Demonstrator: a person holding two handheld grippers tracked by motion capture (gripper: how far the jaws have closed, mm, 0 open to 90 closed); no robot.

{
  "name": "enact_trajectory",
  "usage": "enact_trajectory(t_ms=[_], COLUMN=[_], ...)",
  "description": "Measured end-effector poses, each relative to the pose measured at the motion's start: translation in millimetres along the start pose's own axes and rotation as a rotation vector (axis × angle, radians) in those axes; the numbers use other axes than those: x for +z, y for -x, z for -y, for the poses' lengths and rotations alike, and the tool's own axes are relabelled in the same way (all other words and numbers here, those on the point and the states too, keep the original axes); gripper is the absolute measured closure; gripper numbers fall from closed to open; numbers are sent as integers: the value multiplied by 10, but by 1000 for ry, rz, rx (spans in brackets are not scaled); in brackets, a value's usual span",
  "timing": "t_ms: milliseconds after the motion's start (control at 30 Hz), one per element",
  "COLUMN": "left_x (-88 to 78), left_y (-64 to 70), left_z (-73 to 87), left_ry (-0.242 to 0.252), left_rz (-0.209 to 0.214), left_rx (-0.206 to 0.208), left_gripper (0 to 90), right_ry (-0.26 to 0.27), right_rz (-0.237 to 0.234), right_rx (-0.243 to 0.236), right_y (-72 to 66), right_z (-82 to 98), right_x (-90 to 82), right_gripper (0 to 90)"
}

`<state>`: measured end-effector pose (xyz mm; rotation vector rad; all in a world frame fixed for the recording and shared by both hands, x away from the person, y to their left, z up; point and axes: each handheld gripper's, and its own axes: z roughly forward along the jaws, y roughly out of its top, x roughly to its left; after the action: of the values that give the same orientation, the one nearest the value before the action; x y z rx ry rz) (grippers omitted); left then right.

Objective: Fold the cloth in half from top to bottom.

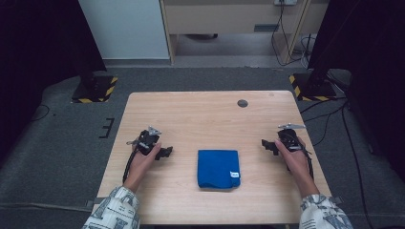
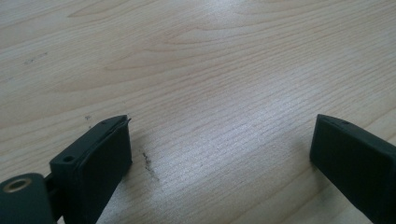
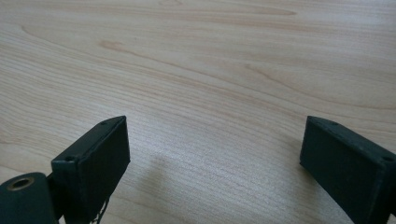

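Black blocky fingers (image 2: 100,163), folded blue cloth (image 1: 218,168)

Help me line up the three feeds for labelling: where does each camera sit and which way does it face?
High view: above the person's side, facing forward and down on the table and blue folded cloth; forearms and both hand-held grippers show, left, right.
Left gripper view: rides the left hand-held gripper, facing the tabletop; open jaws show.
Right gripper view: likewise on the right hand-held gripper.
Both gripper views share bare wood between open jaws.
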<state>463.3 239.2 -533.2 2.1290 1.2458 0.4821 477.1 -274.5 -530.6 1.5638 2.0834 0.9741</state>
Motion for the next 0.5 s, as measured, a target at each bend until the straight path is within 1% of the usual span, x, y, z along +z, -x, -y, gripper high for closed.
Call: enact_trajectory(t_ms=[67, 133, 233, 300, 367, 500], left_x=[9, 18, 28, 25, 21, 6], left_y=[3, 8, 18, 22, 31, 55], left_z=[14, 24, 37, 40, 46, 62], left_ry=[15, 26, 42, 42, 43, 42], left_rz=[-1, -2, -3, -5, -7, -6], left_rx=[-2, -1, -2, -3, -5, -3], left_gripper=[30, 18, 6, 6, 6, 6], right_ry=[-8, -2, -2, -1, 11, 12], right_rz=[10, 26, 42, 64, 90, 94], right_rx=[-4, -8, -34, -57, -78, -77], right_y=[-4, -16, -40, -74, -102, -113], right_z=[10, 21, 29, 46, 71, 91], right_x=[25, 38, 51, 63, 75, 56], right_gripper=[81, 80, 75, 74, 70, 72])
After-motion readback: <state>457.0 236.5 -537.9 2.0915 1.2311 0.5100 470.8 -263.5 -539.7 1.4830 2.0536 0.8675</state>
